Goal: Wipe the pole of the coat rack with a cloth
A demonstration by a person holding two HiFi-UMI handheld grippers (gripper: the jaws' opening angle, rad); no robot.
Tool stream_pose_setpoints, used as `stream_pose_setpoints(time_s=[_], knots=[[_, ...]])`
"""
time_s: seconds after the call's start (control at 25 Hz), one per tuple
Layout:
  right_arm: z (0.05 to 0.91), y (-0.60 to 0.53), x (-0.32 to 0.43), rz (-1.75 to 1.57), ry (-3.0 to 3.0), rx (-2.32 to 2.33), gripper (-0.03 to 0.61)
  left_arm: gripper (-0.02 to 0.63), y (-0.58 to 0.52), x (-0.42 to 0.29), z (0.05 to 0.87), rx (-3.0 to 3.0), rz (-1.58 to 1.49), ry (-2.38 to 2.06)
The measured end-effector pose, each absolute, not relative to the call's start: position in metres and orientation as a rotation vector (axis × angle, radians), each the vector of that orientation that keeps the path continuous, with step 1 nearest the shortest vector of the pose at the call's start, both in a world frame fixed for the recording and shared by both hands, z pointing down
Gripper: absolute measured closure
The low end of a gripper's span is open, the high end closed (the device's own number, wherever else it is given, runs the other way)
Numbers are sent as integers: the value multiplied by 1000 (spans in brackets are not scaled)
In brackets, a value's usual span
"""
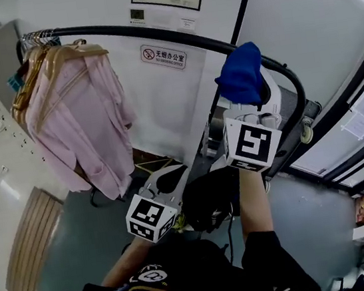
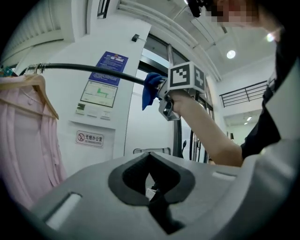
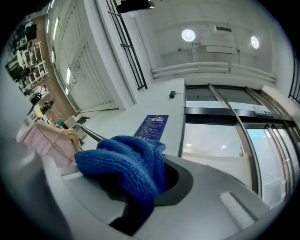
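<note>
Head view suggests wiping is under way: the right hand-held gripper [image 1: 250, 101] clamps the blue cloth [image 1: 241, 72] against the coat rack's black pole [image 1: 153, 34] near its bend, the left hand-held gripper [image 1: 168, 179] hangs low, closed on nothing; next, slide the cloth along with steady pressure.

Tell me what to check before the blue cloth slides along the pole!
1. Cloth held tight: ok. The right gripper is shut on the blue cloth.
2. Cloth on the pole: ok. It sits against the black pole, near its bend.
3. Other gripper out of the way: ok. The left gripper is low, shut and empty.
4. Path along the pole: ok only partway. The wooden hangers and the pink shirt hang at the far end.
5. Pole dirty or clean: cannot tell.
</note>
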State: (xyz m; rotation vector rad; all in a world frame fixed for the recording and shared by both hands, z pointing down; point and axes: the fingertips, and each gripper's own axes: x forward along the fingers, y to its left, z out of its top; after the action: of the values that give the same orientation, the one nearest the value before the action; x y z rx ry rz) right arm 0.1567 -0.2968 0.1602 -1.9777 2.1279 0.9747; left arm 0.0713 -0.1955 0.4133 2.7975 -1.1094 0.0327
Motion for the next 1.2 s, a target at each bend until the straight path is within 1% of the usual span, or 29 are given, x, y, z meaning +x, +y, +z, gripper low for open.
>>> stream_pose_setpoints(time_s=[0.16,0.36,0.52,0.68,0.8,0.88,0.96,1.08,1.2], knots=[[160,-325,87,955,2242,-1829,525,617,-199,25,407,2729,12,-1290],[155,-362,-20,865,2366,-1666,525,617,-188,-42,410,2592,-27,-1514],[160,-397,-110,902,2487,-1612,525,617,-177,-86,409,2493,-44,-1662],[163,-425,-187,902,2586,-1566,525,617,-165,-122,407,2413,-60,-1774],[167,-438,-228,900,2649,-1526,525,617,-160,-135,406,2382,-68,-1817],[170,-439,-239,902,2672,-1509,525,617,-158,-138,406,2373,-72,-1826],[172,-434,-231,871,2676,-1497,525,617,-158,-137,407,2373,-76,-1817],[171,-421,-194,822,2649,-1498,525,617,-164,-128,407,2401,-76,-1767],[170,-399,-140,704,2639,-1466,525,617,-173,-102,407,2472,-63,-1661]])
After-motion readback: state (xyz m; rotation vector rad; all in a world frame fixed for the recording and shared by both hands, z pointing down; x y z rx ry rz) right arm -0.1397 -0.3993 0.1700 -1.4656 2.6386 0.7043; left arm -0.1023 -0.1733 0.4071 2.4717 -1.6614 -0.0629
